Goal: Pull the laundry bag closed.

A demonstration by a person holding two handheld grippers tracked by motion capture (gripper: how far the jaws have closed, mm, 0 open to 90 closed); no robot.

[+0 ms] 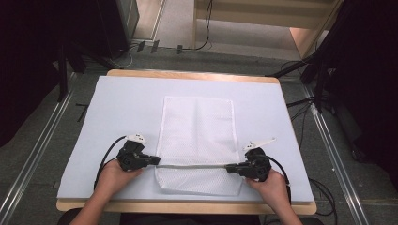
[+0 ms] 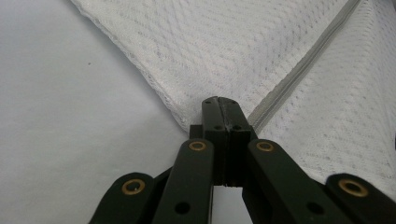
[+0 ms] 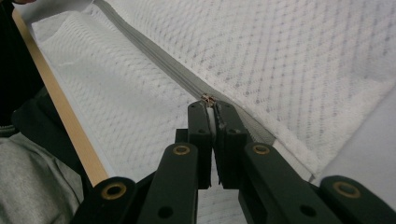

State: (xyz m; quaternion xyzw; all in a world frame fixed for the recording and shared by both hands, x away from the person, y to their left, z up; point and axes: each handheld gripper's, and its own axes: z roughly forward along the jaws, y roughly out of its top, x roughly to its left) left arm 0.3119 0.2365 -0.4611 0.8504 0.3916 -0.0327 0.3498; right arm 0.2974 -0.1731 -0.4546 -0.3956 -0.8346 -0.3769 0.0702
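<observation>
Left gripper [image 1: 152,161] clamps the mesh bag's [image 1: 197,126] edge; right gripper [image 1: 231,168] pinches the zipper pull [image 3: 208,99], lower centre. Limp, light mesh: you keep it taut.

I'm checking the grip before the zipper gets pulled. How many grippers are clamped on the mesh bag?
2. The left gripper is shut on the left end of the white mesh laundry bag at its grey zipper; the right gripper is shut at the zipper's right end.
</observation>
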